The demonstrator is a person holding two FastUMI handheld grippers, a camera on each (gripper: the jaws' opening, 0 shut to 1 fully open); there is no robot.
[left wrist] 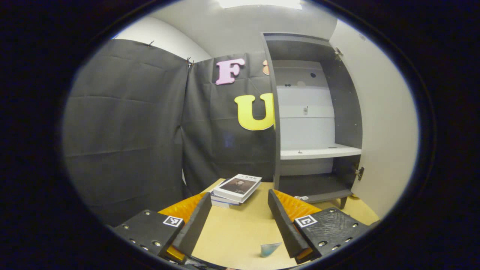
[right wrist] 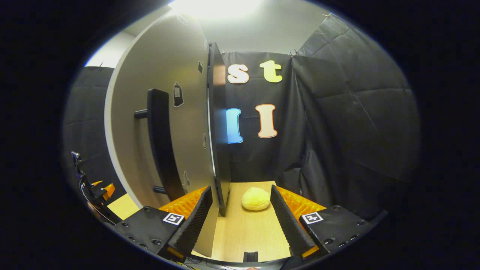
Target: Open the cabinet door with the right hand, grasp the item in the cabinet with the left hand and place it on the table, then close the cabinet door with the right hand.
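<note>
**Cabinet open, both grippers empty**

The cabinet (left wrist: 311, 123) stands open on the pale wooden surface (left wrist: 240, 232), its white shelf (left wrist: 318, 152) bare. The left hand-held gripper (left wrist: 240, 221) is spread, pinching nothing, before a stack of books (left wrist: 237, 189). The right hand-held gripper (right wrist: 240, 217) is likewise spread, straddling the thin edge of the smooth door (right wrist: 165, 112) with its dark bar handle (right wrist: 161, 146). A soft, rounded yellow item (right wrist: 255, 198) lies on the surface beyond.

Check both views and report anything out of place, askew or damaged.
Little stands out. The grey cabinet stands with its pale door swung wide open. On the wooden table, the white-covered top book lies twisted across the stack below it. A small bluish scrap lies loose near the left gripper.
</note>
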